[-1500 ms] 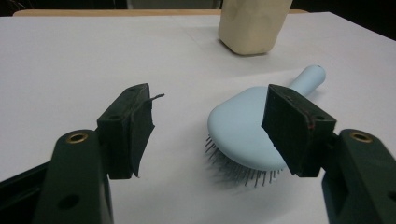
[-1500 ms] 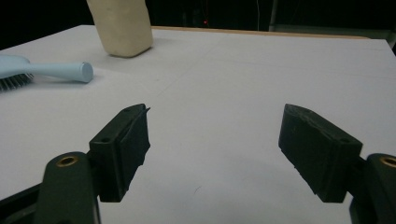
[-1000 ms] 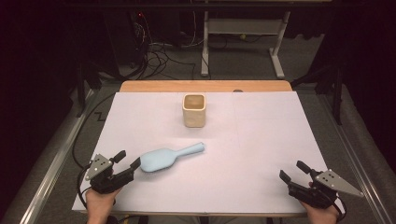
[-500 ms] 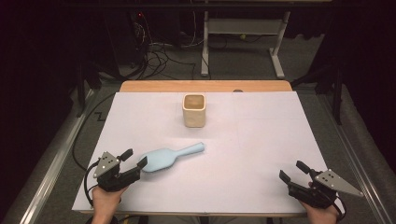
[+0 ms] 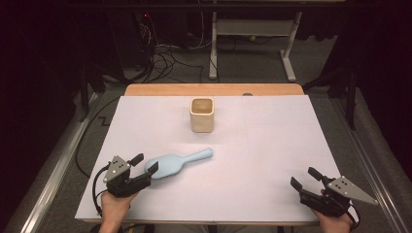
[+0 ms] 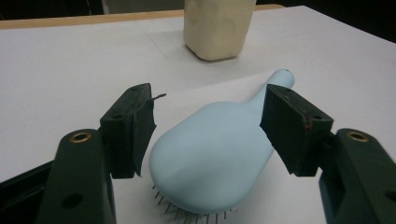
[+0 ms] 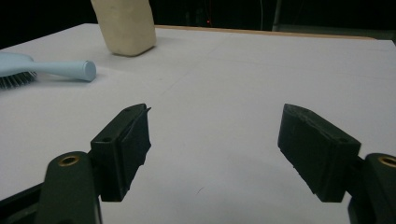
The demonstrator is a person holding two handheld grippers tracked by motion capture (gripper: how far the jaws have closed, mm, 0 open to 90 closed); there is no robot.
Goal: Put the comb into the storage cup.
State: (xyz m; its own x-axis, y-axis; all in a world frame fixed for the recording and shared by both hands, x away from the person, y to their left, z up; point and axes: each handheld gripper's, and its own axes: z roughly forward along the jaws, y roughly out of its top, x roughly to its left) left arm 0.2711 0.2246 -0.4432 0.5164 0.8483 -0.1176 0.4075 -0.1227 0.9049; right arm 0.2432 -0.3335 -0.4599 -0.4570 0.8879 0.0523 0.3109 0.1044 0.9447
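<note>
Left gripper: lower left of high view; jaws wide, flanking brush head, no contact visible.
Left pads: spread to either side of pale blue head in left gripper view; gaps on both sides.
Brush: lower left of centre, bristles down on sheet, handle angled toward upper right, tip free.
Right gripper: lower right of high view; jaws wide, nothing between them.
Right pads: above bare sheet.
Cup: cream, upright, upper centre, well apart from brush.
Sheet: white, covering table.
Table: wooden edge visible along top of sheet.
</note>
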